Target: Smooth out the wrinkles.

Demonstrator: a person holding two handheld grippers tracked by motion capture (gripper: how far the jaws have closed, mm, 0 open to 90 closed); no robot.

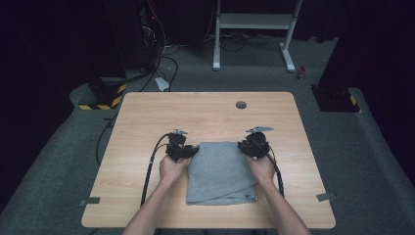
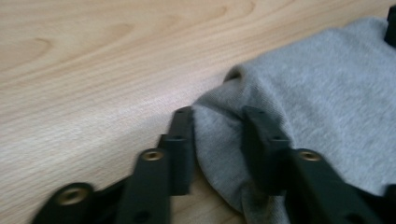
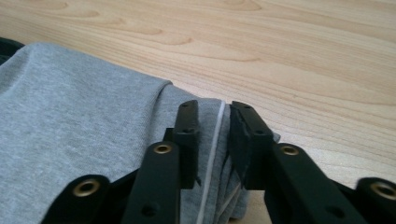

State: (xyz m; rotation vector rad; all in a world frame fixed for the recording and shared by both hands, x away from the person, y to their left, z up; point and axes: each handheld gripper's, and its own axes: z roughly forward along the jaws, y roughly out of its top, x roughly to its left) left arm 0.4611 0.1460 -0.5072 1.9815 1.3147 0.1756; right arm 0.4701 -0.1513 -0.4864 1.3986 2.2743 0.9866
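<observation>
Grey knit cloth [image 1: 220,171], folded into a rough rectangle, is lying on the near middle of the light wood desk [image 1: 147,117], its front edge close to the desk's near side. The left hand-held gripper [image 1: 180,152] is sitting at the cloth's far left corner; in the left gripper view [image 2: 217,135] its jaws are standing partly apart with a bunched fold of the fabric [image 2: 317,116] between them. The right hand-held gripper [image 1: 253,147] is sitting at the far right corner; in the right gripper view [image 3: 215,135] its jaws are closing narrowly on the layered edge of the cloth [image 3: 70,121], a pale seam line running between them. A hand [image 1: 172,169] is holding each tool, forearms entering from the bottom edge
</observation>
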